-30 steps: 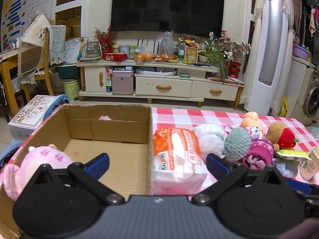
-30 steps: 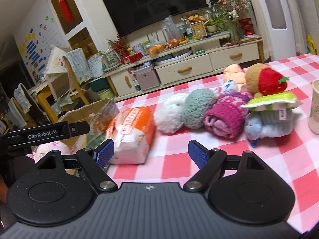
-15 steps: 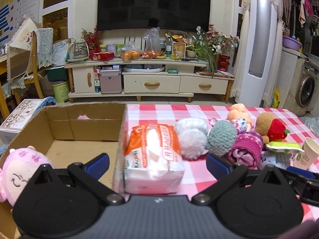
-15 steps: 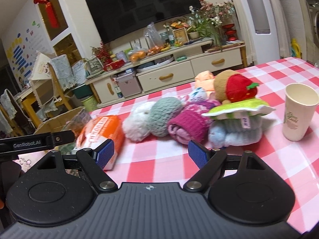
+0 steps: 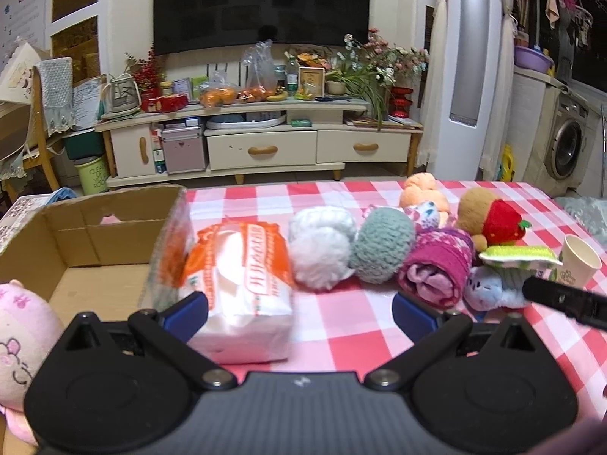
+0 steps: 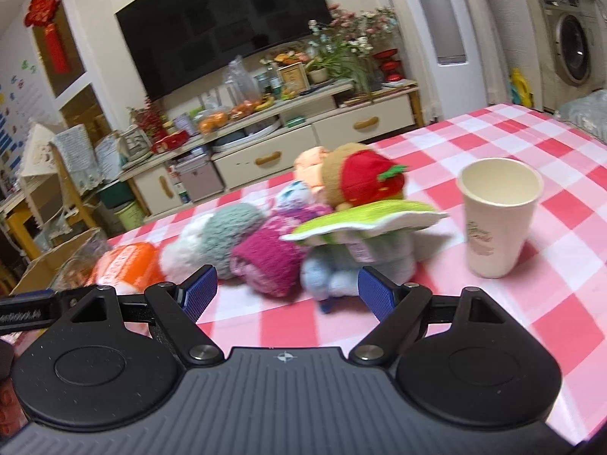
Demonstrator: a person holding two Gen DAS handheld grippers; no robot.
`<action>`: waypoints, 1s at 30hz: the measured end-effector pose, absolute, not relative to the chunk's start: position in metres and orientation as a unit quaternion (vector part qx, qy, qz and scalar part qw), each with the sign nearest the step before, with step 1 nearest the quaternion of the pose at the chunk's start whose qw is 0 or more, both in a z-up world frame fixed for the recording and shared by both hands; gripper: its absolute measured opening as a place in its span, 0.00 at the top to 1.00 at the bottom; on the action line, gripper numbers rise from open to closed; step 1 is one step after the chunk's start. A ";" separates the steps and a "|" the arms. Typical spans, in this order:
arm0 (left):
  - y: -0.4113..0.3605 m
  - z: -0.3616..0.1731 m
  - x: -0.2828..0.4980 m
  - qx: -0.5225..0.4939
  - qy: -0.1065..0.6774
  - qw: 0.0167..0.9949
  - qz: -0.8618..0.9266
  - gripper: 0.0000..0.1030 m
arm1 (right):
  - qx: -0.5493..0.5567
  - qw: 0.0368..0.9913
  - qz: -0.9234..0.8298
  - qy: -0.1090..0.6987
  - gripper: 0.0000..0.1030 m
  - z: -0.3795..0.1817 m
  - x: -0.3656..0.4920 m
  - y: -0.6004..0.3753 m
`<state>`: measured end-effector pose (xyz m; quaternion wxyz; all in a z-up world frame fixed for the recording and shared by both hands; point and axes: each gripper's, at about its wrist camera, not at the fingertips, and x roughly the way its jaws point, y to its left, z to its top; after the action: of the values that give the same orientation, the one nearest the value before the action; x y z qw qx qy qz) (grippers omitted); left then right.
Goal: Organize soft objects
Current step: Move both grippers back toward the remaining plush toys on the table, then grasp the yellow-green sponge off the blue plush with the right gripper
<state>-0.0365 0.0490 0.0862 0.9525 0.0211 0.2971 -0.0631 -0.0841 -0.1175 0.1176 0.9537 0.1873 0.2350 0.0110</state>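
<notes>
Looking at this table with the red-and-white check cloth, there's a whole row of soft stuff waiting to go in the cardboard box on the left. Only 1 pink plush is in the box so far, so my guess is the job is barely started.

The left gripper has its fingers spread wide, holding nothing, and the tissue pack sits right in front of its left finger, up against the box wall. That pack looks light and squishy with a slick plastic wrap, so I'd pinch it across the short width, mid-body, rather than by a corner where the film just slides.

The right gripper is also wide open and empty, pointed at the blue plush with the green pad lying on top. Grab the plush low on its body and that pad will probably slip off. Next to it are the magenta roll, teal knit ball and white fluffy ball: all light, compressible, easy to squeeze. The paper cup stands just beside the plush and tips easily.
</notes>
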 end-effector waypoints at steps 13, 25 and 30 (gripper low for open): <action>0.014 0.069 -0.034 0.046 0.317 0.942 -0.099 0.01 | 0.214 0.938 -0.003 0.274 0.00 0.084 -0.050 -0.169; 0.010 0.065 -0.029 0.025 0.322 0.940 -0.115 0.01 | 0.202 0.934 0.045 0.291 0.00 0.075 -0.015 -0.170; 0.012 0.064 -0.028 0.008 0.324 0.939 -0.112 0.01 | 0.173 0.938 0.064 0.293 0.00 0.079 -0.018 -0.161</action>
<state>-0.0275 0.0121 0.0644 0.9394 0.0079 0.3238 -0.1122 -0.0175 -0.1612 0.0788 0.9380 0.1734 0.2934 0.0638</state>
